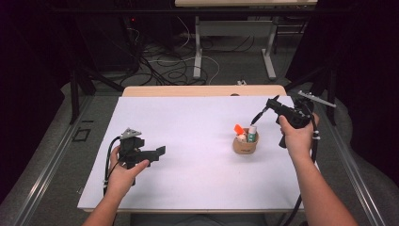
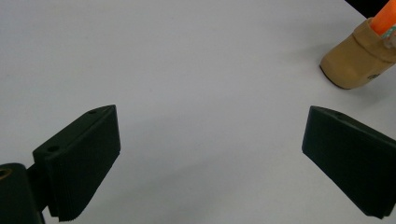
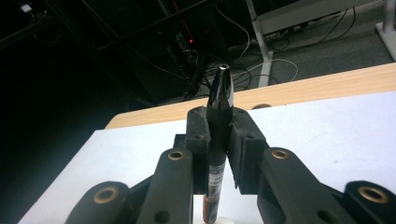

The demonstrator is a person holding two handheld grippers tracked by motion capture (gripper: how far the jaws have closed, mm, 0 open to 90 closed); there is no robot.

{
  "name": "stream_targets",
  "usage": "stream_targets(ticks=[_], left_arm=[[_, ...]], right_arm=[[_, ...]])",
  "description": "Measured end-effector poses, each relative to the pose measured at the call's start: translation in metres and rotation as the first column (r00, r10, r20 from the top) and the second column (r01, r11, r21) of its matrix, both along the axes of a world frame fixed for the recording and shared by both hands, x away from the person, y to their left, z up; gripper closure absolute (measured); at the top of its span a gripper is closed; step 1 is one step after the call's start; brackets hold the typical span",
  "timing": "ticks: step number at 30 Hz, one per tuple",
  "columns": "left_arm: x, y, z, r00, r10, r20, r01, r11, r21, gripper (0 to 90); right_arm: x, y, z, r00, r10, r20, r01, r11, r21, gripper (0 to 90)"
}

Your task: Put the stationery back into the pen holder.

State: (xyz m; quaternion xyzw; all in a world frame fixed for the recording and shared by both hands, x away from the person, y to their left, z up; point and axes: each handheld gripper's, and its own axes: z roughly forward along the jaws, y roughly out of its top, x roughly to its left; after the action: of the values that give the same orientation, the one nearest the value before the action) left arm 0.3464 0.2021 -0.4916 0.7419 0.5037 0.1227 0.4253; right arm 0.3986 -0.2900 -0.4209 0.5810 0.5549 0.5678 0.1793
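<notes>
Cup (image 1: 245,145) holds markers (image 1: 239,130) — upright.

The pen's (image 3: 218,140) lower end runs off the bottom edge in the right gripper view. The tan cup (image 2: 359,60) is cut by the frame's right edge; its contents (image 1: 246,134) are too small to identify.
</notes>
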Motion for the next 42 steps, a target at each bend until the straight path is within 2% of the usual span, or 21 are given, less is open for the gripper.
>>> stream_targets(ticks=[3, 4, 5, 9, 13, 14, 20, 21, 23, 24, 26, 29, 30, 32, 34, 40, 42], left_arm=[[0.0, 0.0, -0.001, 1.0, 0.004, -0.006, -0.004, 1.0, 0.0, 4.5], [0.0, 0.0, -0.002, 1.0, 0.004, -0.008, -0.004, 1.0, -0.001, 4.5], [0.0, 0.001, -0.002, 1.0, 0.002, -0.009, -0.002, 1.0, 0.002, 4.5], [0.0, 0.002, -0.001, 0.9999, 0.005, -0.009, -0.005, 1.0, 0.001, 4.5], [0.0, 0.003, -0.002, 0.9999, 0.011, -0.007, -0.011, 0.9999, -0.003, 4.5], [0.0, 0.003, -0.001, 0.9999, 0.01, -0.008, -0.01, 0.9999, -0.002, 4.5], [0.001, 0.003, -0.002, 0.9999, 0.012, -0.011, -0.012, 0.9999, -0.003, 4.5], [0.001, 0.004, -0.002, 0.9999, 0.012, -0.011, -0.012, 0.9999, -0.002, 4.5], [0.001, 0.003, -0.003, 0.9999, 0.011, -0.011, -0.011, 0.9999, -0.001, 4.5], [0.001, 0.003, -0.003, 0.9999, 0.012, -0.01, -0.012, 0.9999, 0.0, 4.5], [0.001, 0.004, -0.003, 0.9999, 0.01, -0.012, -0.01, 1.0, 0.002, 4.5], [0.001, 0.004, -0.003, 0.9999, 0.01, -0.013, -0.009, 0.9999, 0.004, 4.5], [0.001, 0.004, -0.003, 0.9999, 0.01, -0.014, -0.009, 0.9999, 0.004, 4.5], [0.001, 0.004, -0.004, 0.9998, 0.009, -0.015, -0.009, 0.9999, 0.005, 4.5], [0.001, 0.004, -0.004, 0.9998, 0.01, -0.016, -0.01, 0.9999, 0.004, 4.5], [0.001, 0.005, -0.004, 0.9997, 0.02, -0.011, -0.02, 0.9998, 0.001, 4.5], [0.001, 0.006, -0.003, 0.9997, 0.024, -0.009, -0.024, 0.9997, 0.003, 4.5]], right_arm=[[-0.001, 0.0, 0.001, 0.9999, 0.015, 0.004, -0.015, 1.0, 0.004, 79.7], [0.0, 0.002, -0.001, 0.9991, -0.012, 0.042, 0.011, 1.0, 0.02, 79.7], [-0.003, -0.001, 0.001, 0.9999, 0.008, 0.01, -0.008, 1.0, -0.007, 79.6], [-0.008, 0.0, 0.003, 0.9996, 0.023, 0.015, -0.023, 1.0, 0.002, 79.7], [-0.012, 0.003, 0.0, 0.9987, 0.05, -0.005, -0.05, 0.998, -0.027, 79.7], [-0.013, 0.003, 0.0, 0.998, 0.06, -0.022, -0.061, 0.997, -0.041, 79.7], [-0.014, 0.009, -0.012, 0.9948, 0.088, -0.052, -0.092, 0.992, -0.09, 79.7], [-0.014, 0.011, -0.014, 0.9943, 0.085, -0.063, -0.091, 0.991, -0.094, 79.7], [-0.013, 0.013, -0.02, 0.9945, 0.089, -0.056, -0.094, 0.99, -0.102, 79.7], [-0.014, 0.015, -0.022, 0.993, 0.091, -0.075, -0.098, 0.991, -0.094, 79.7], [-0.014, 0.017, -0.027, 0.9919, 0.097, -0.082, -0.105, 0.99, -0.099, 79.7], [-0.017, 0.021, -0.035, 0.991, 0.107, -0.081, -0.116, 0.986, -0.119, 79.7], [-0.017, 0.023, -0.038, 0.9925, 0.103, -0.066, -0.112, 0.984, -0.138, 79.7], [-0.02, 0.028, -0.043, 0.9905, 0.113, -0.078, -0.124, 0.98, -0.156, 79.7], [-0.02, 0.032, -0.048, 0.9904, 0.119, -0.07, -0.13, 0.974, -0.187, 79.7], [-0.022, 0.041, -0.061, 0.9856, 0.134, -0.103, -0.154, 0.964, -0.219, 79.6], [-0.022, 0.042, -0.063, 0.9859, 0.136, -0.097, -0.155, 0.962, -0.225, 79.6]])
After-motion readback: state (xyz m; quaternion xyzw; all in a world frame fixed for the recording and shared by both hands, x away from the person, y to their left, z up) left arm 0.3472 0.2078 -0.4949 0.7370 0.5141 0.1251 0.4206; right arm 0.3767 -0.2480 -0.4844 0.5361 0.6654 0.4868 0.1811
